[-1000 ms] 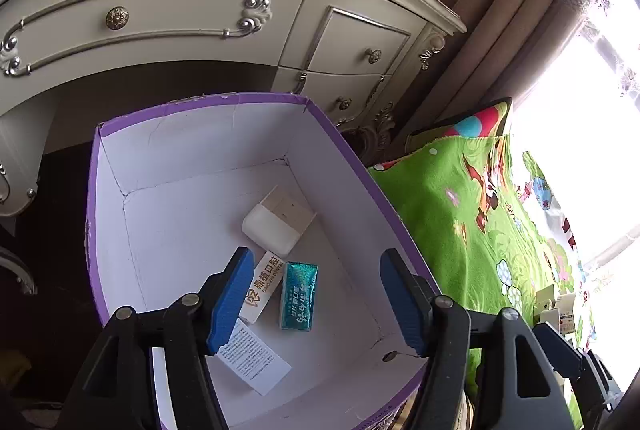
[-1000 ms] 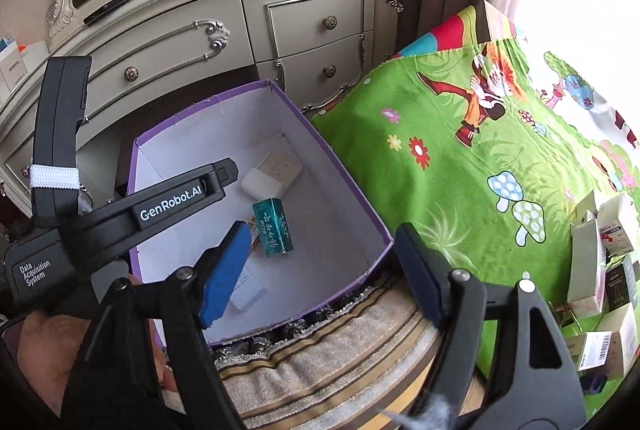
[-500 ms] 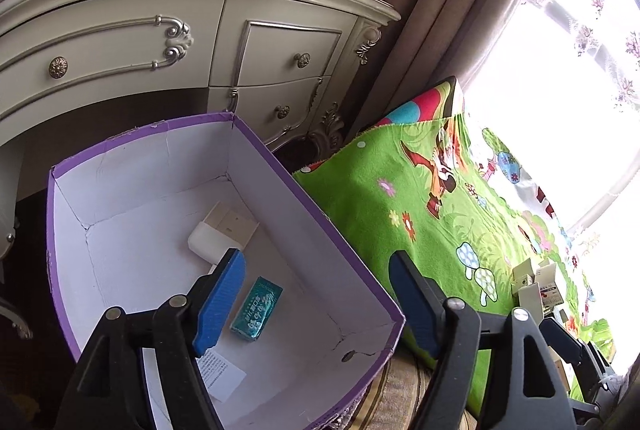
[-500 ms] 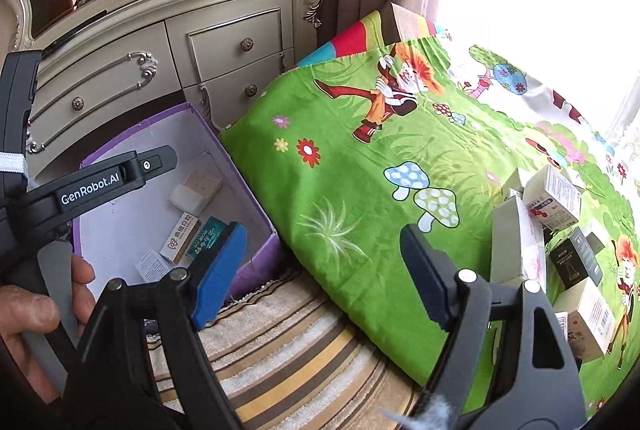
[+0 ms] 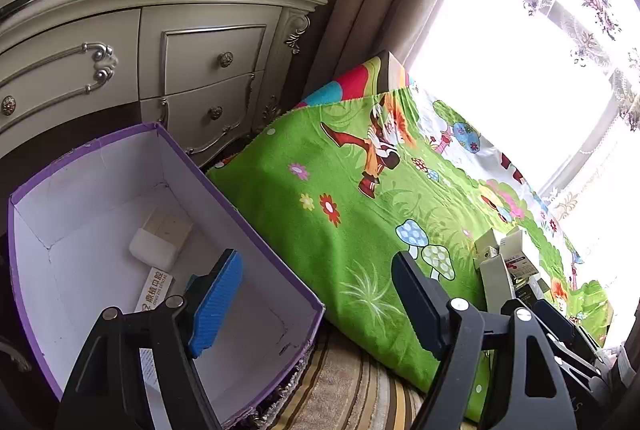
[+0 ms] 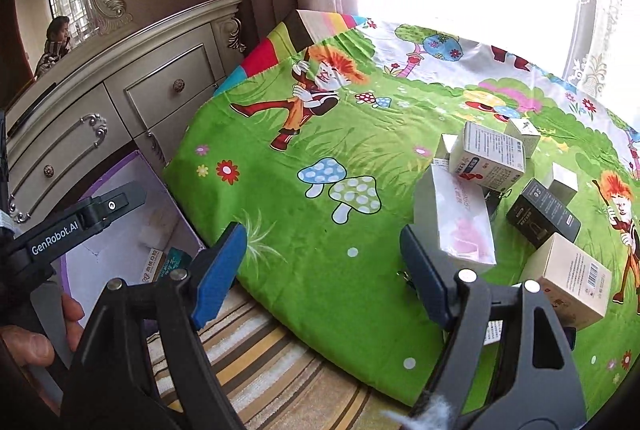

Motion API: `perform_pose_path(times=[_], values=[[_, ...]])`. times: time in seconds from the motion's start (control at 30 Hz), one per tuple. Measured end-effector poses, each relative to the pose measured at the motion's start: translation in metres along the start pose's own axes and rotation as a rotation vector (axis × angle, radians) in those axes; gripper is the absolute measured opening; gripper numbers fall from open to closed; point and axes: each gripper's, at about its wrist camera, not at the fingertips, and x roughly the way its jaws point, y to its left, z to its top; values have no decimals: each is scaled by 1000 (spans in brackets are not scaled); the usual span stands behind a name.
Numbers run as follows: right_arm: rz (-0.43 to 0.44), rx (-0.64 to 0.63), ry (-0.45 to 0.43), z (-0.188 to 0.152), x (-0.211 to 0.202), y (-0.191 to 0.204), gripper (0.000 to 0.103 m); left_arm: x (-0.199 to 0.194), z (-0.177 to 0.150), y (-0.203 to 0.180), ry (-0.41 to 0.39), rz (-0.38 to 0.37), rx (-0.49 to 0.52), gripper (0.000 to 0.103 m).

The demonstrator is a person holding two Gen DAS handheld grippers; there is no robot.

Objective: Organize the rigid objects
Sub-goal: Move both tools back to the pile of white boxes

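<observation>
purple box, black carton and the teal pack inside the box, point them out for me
purple box (image 5: 256, 242): left wrist view, on its purple right rim.
black carton (image 6: 544, 213): right wrist view, on its top face.
teal pack (image 6: 176, 259): right wrist view, on its visible top.

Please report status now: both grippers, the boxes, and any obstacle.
Left gripper open, empty, at purple box rim. Right gripper open, empty, facing pink-and-white carton on green blanket. Nothing between the right gripper and the carton.

purple bin: three small packs inside | boxes: clustered on green blanket (some toppled)
</observation>
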Motion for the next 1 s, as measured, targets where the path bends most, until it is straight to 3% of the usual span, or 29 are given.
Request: perform_pose_path(times=[0.4, 0.7, 1.0], values=[[-89, 249, -43, 1, -12, -96, 87, 35, -14, -71, 100, -163, 114, 78], [-121, 409, -49, -6, -15, -149, 88, 76, -23, -113, 273, -364, 102, 78], [-115, 440, -27, 4, -9, -161, 88, 125, -29, -150, 459, -525, 54, 78]])
